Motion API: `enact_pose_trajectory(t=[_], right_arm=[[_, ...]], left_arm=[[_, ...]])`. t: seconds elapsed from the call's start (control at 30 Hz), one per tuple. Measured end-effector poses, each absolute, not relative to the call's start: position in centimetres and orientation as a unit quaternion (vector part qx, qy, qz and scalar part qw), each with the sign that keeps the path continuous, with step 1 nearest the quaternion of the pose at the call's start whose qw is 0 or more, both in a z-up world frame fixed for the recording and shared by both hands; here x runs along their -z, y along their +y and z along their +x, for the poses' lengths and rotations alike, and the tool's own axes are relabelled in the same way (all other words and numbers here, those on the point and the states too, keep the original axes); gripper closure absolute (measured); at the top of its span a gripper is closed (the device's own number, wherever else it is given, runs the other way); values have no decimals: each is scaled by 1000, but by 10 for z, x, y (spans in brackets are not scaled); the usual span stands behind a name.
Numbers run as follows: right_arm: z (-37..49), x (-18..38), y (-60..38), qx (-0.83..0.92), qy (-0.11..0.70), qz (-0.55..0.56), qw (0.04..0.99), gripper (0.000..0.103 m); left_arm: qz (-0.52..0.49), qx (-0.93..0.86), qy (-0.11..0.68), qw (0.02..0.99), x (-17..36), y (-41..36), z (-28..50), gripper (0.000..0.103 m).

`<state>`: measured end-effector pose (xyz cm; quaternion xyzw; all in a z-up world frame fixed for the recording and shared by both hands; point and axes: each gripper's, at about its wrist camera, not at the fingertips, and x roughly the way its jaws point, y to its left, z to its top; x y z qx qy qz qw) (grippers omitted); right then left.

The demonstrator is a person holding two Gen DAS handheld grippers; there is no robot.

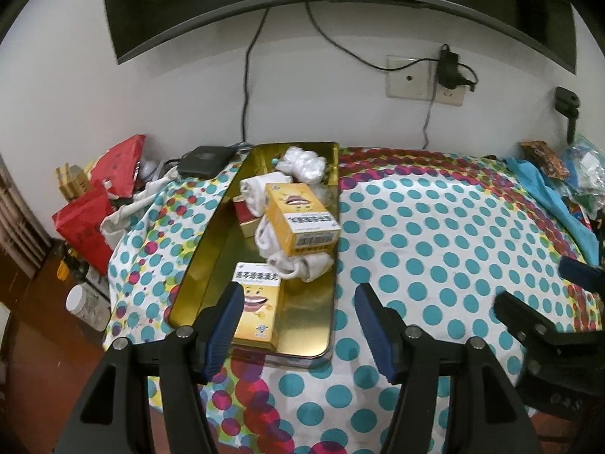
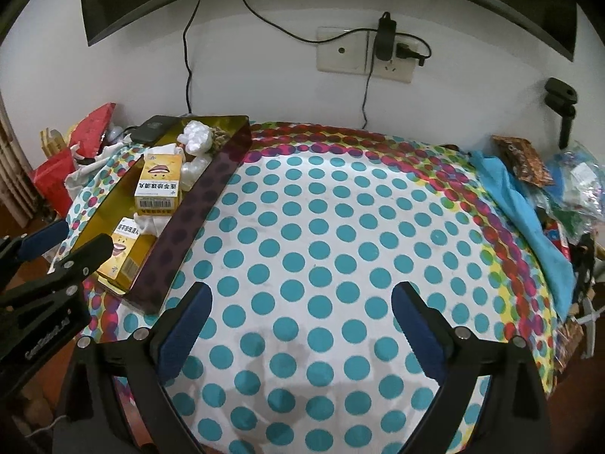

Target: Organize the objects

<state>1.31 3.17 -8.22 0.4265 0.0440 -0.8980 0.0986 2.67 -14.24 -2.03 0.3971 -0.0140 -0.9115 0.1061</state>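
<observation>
A gold metal tin (image 1: 317, 325) lies on the polka-dot cloth at the table's left side; it also shows in the right wrist view (image 2: 196, 204). In it are two yellow boxes, one near (image 1: 257, 302) and one further back (image 1: 302, 219), white socks (image 1: 298, 265), a white bundle (image 1: 302, 164) and a small red box (image 1: 244, 213). My left gripper (image 1: 298, 302) is open and empty, just in front of the tin's near end. My right gripper (image 2: 298, 302) is open and empty over bare cloth, to the right of the tin.
A black device (image 1: 206, 159) sits behind the tin. Red packets (image 1: 94, 208) and a white jar (image 1: 85, 304) crowd the left edge. A blue cloth (image 2: 525, 219) and bags (image 2: 578, 181) pile at the right edge. Cables hang from a wall socket (image 2: 363, 56) under a monitor.
</observation>
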Motion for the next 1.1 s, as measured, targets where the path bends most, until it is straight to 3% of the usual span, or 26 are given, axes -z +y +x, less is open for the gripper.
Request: enact_pose_trajectory(t=[0.2, 1.1], right_arm=[[36, 71, 19, 901, 84, 420, 72, 5], [75, 53, -5, 891, 93, 429, 116, 3]], left_arm=[[400, 909, -15, 113, 21, -146, 30, 40], [405, 908, -17, 109, 8, -152, 36, 37]])
